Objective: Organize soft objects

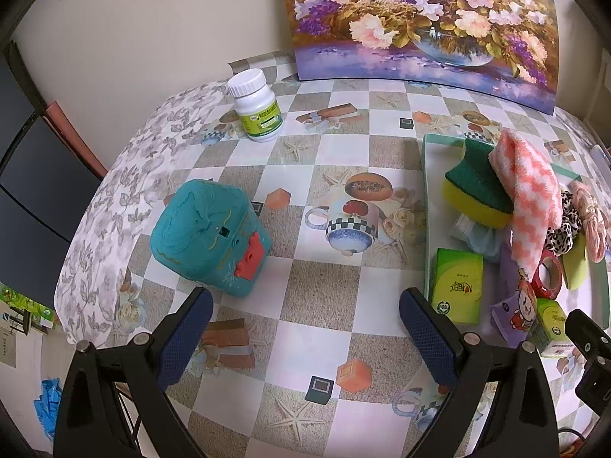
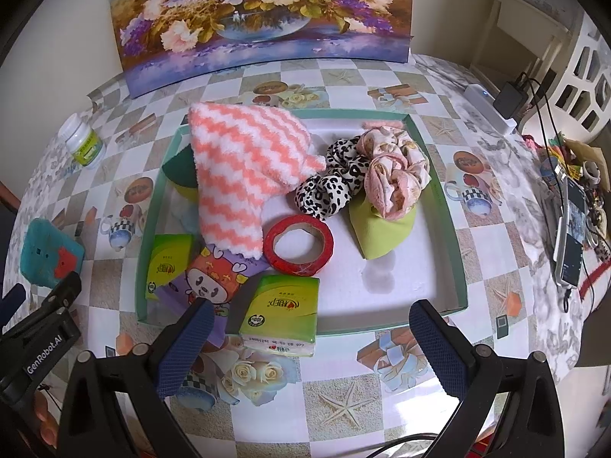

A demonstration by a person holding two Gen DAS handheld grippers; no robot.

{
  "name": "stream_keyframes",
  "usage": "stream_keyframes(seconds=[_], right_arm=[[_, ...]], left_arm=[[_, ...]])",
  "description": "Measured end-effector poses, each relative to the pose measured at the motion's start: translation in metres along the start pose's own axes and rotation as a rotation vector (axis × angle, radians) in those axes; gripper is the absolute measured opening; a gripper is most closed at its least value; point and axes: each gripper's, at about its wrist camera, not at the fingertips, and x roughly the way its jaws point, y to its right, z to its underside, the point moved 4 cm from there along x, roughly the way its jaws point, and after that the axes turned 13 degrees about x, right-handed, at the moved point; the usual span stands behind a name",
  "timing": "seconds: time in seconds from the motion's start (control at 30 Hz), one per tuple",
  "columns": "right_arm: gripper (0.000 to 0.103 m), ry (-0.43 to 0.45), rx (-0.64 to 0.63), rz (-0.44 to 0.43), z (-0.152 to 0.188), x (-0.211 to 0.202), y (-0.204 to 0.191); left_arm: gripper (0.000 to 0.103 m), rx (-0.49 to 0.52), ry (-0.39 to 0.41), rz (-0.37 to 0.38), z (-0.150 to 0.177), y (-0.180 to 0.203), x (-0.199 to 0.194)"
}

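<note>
inside the green tray (image 2: pixel 439 206) already lie the striped cloth (image 2: pixel 236 168), scrunchies and tissue packs; one tissue pack (image 2: pixel 280 315) overhangs its edge; both claws, left claw (image 1: pixel 305 332) and right claw (image 2: pixel 311 343), gape empty.

and we're in a home, folks, a lived-in room. the table (image 2: pixel 343 400) wears a checkered oilcloth printed with teapots, roses and starfish, over a leafy floral cloth. a big flower painting (image 2: pixel 263 11) leans on the plain wall behind. a white pill bottle (image 1: pixel 256 105) stands on the table, a power strip (image 2: pixel 490 108) with a charger plugged in, and phones (image 2: pixel 573 236) among clutter on the right edge.
</note>
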Motion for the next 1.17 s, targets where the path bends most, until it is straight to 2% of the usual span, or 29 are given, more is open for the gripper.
stream_keyframes(seconds=[1.17], right_arm=[[0.103,-0.006,-0.008,0.005,-0.0001,0.0014,0.0001]], left_arm=[[0.098,-0.014,-0.027,-0.009,0.0028,-0.0064,0.0044]])
